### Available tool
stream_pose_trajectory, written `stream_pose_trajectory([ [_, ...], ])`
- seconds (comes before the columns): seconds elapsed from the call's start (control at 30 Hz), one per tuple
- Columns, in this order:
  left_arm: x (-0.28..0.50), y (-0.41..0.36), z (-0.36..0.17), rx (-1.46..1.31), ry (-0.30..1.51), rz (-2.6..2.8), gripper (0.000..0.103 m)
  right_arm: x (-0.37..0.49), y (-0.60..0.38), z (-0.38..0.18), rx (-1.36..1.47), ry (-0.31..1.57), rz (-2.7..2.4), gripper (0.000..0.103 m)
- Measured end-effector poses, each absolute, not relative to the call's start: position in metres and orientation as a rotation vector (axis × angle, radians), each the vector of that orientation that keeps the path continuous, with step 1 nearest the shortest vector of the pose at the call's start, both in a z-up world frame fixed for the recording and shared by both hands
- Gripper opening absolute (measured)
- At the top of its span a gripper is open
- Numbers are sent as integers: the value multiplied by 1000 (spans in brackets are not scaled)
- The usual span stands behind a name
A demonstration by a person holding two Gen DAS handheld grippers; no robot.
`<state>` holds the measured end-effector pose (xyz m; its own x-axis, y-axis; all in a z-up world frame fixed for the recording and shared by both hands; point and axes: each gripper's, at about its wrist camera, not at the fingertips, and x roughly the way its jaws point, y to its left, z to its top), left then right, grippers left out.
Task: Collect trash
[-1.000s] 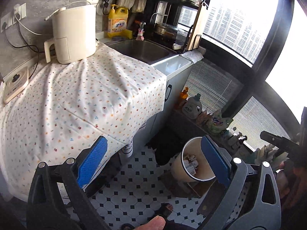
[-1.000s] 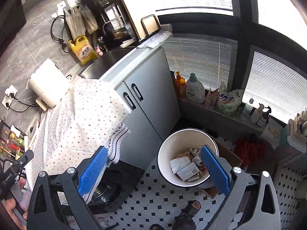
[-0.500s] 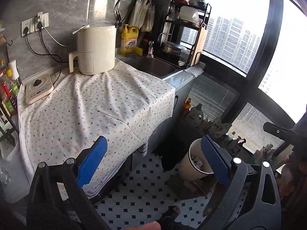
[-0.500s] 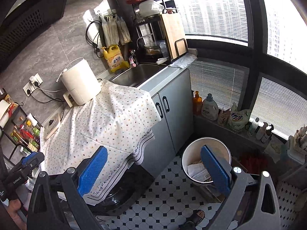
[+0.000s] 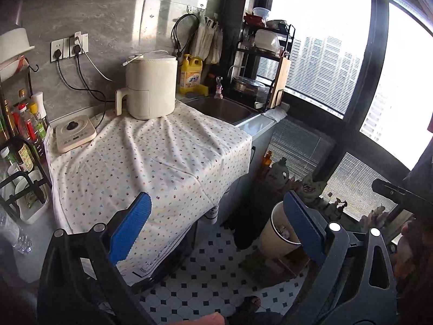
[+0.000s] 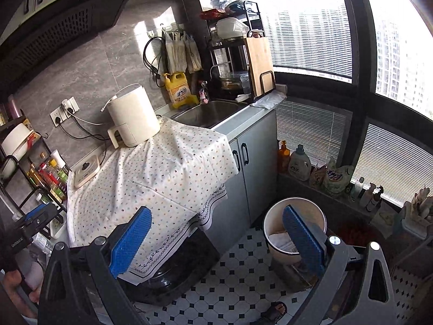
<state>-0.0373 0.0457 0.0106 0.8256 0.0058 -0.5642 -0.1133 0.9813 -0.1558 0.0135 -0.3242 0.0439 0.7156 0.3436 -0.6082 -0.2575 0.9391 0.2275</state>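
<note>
Both tongs, the left gripper [image 5: 216,233] and right gripper [image 6: 216,241], have risen and pulled back from the white bin [image 6: 295,233], which a second ago sat close below them; both gape wide, holding nothing. The bin, paper scraps [image 6: 281,242] inside, now stands on the tiled floor just behind each right-hand blue pad, suggesting a drop is done and the dotted cloth [image 5: 151,157] ahead, bare of litter, gets searched next. The yellow jug [image 6: 180,90] carries print too small to read.
</note>
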Motion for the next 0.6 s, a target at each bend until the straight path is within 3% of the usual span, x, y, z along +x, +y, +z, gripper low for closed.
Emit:
stream_pose_trajectory([
  [0.6, -49, 55, 19, -194, 569, 71, 97, 0, -305, 49, 118, 670, 350, 95],
])
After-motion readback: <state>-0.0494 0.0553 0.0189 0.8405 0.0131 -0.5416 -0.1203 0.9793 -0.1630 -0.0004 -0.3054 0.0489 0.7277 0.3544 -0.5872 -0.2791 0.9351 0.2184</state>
